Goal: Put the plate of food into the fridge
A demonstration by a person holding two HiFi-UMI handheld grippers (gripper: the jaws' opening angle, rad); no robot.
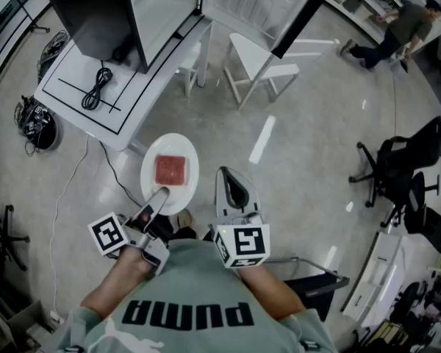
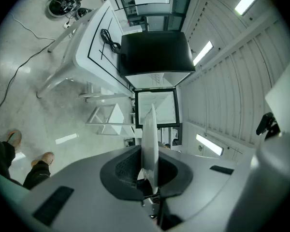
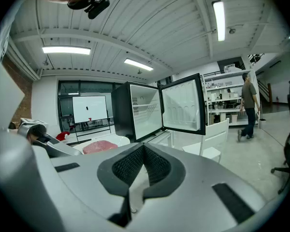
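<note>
Plate [image 1: 170,173] level before the chest in the clenched left tongs [image 1: 160,195], right tongs [image 1: 231,187] closed and empty alongside.

The right gripper [image 3: 144,152] is seen with its jaws pressed together, nothing held between them. Beyond, a black fridge [image 3: 135,111] is shown, its door [image 3: 183,104] swung open rightwards. A plate [image 3: 111,140] carrying pink food [image 3: 99,147] is seen to its left.

- White round plate [image 1: 151,175] carrying a square pink-red slab of food [image 1: 170,170], held level above the floor [image 1: 301,145] by its near rim in the left gripper [image 1: 159,194]
- Black fridge [image 3: 135,111], white inside, upright on a white table [image 1: 73,87], door [image 3: 183,105] swung wide open
</note>
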